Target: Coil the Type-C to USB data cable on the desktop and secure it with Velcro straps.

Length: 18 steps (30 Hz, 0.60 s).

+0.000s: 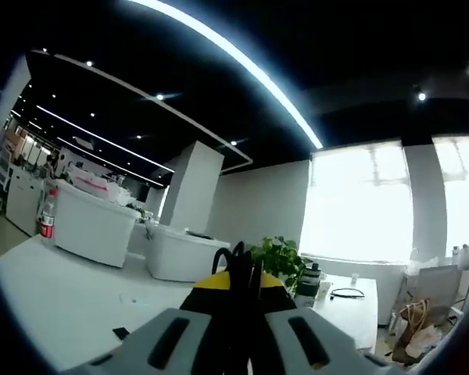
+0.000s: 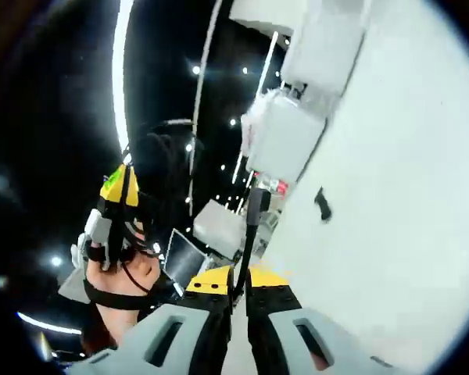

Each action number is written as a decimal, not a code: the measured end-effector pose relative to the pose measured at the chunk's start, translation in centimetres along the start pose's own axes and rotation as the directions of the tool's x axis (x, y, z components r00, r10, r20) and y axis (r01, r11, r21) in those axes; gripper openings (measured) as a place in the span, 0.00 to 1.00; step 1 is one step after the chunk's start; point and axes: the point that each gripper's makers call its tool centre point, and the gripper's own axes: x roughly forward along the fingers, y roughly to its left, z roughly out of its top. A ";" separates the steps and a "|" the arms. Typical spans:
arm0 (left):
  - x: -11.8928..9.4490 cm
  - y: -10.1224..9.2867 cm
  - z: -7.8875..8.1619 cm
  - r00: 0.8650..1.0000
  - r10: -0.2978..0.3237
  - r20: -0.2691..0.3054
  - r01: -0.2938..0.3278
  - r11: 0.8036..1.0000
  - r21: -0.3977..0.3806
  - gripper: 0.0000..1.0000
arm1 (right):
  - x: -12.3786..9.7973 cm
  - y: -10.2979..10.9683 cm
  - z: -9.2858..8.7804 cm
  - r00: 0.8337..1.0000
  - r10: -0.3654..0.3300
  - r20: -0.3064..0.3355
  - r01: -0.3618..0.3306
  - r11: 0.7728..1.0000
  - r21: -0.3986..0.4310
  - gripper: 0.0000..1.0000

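Note:
The black data cable sticks up in small loops between the yellow-tipped jaws of my left gripper, which is shut on it. In the right gripper view, my right gripper is shut on the same cable, whose plug end rises above the jaws. The left gripper shows at the left of that view, held in a person's hand, with cable strands hanging from it. A small black piece, perhaps the Velcro strap, lies on the white desktop. It also appears as a dark piece on the desktop.
A potted plant and a dark cup stand beyond the left jaws. Another black cable lies on the far desk. A red-labelled bottle stands at the left by white partitions. Bright windows fill the right.

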 end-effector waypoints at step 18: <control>-2.2 -1.1 -6.3 0.963 -0.116 -0.244 0.120 0.993 0.002 0.04 | -2.2 6.1 6.5 0.998 0.058 0.019 -0.010 0.470 -0.883 0.03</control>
